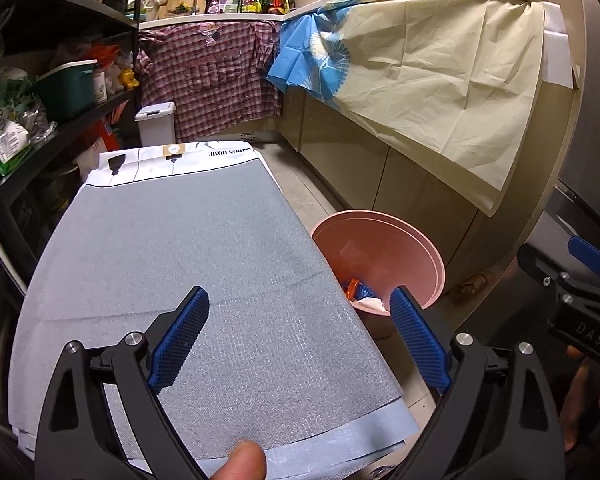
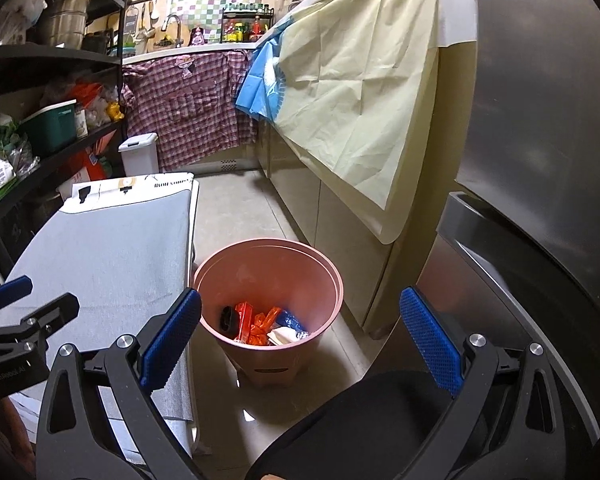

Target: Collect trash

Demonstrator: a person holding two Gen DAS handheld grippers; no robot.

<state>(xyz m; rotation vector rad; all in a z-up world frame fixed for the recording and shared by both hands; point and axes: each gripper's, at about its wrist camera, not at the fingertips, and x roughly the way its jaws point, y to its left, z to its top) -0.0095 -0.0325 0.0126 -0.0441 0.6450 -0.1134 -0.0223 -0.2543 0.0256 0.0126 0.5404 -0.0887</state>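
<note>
Both grippers empty, jaws spread wide: left gripper [image 1: 298, 344] above the grey table cloth [image 1: 204, 256], right gripper [image 2: 300, 344] above the pink bin [image 2: 328, 280]. Wrappers [image 2: 260, 322] already inside the bin; none visible on the cloth. Probably collection finished or nearly so. Next: scanning for leftover trash.

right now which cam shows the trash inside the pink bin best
The right wrist view: it looks down into the pink bin, showing the trash clearly. The left wrist view shows only a sliver of it, cut off by the table.
</note>
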